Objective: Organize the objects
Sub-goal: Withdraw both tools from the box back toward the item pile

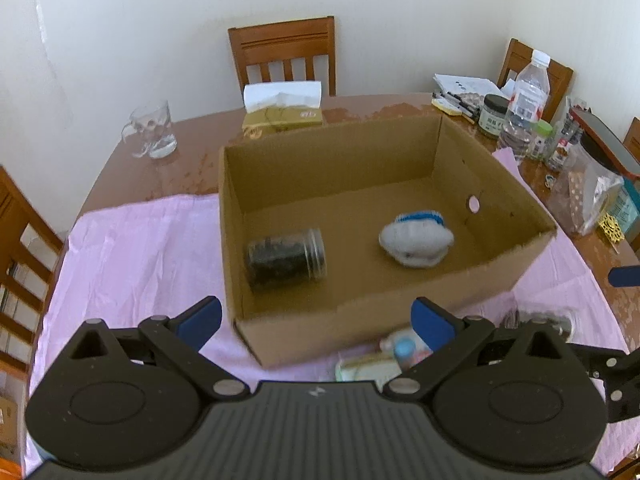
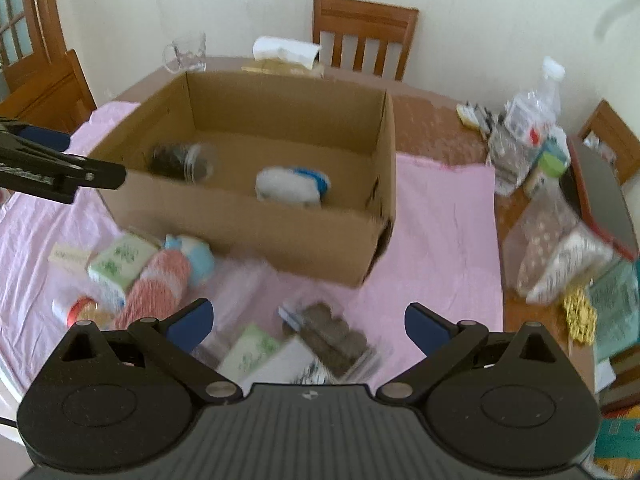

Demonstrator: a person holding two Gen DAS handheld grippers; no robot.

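An open cardboard box (image 1: 516,268) (image 2: 240,220) stands on a pink cloth. Inside lie a dark jar (image 1: 286,258) (image 2: 180,160) on its side and a white and blue rolled cloth item (image 1: 416,240) (image 2: 292,186). My left gripper (image 1: 318,322) is open over the box's near wall, holding nothing. My right gripper (image 2: 306,326) is open above loose items in front of the box: a tissue pack (image 2: 120,262), a pink striped rolled item (image 2: 158,288), a clear pack of dark round pieces (image 2: 334,332), another green pack (image 2: 250,350).
The left gripper's arm (image 2: 60,172) shows at the left of the right wrist view. Behind the box stand a tissue box (image 1: 282,110), a glass mug (image 1: 152,130) and a wooden chair (image 1: 284,54). Bottles, jars and bags (image 1: 528,108) (image 2: 560,208) crowd the table's right side.
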